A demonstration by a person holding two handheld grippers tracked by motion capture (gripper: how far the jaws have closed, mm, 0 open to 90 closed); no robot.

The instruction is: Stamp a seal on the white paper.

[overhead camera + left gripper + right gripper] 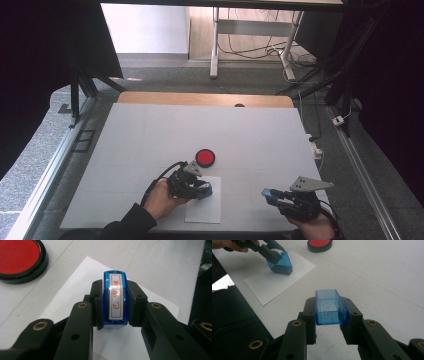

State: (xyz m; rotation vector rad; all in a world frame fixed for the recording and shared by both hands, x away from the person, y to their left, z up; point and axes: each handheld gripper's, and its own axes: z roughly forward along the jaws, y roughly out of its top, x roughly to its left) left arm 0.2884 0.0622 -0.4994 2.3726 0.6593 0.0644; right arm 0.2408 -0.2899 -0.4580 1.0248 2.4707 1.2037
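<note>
While the left claw (204, 190) pinches the blue stamp (115, 301) with its base on the paper sheet (203, 207), apparently to print, the right claw (270, 195) pinches the stamp's cap (330, 307) clear above the surface (150, 140). The red ink pad (205, 157) lies near.

Even, soft daylight falls on the white table (150, 135), and the room's sides stay dark. Shadows are faint. Both gripper views blur slightly at their near edges.

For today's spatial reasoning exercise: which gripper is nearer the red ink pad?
Left. The left gripper, holding the blue stamp, sits just below the red ink pad; the right gripper is far off to its lower right.
</note>
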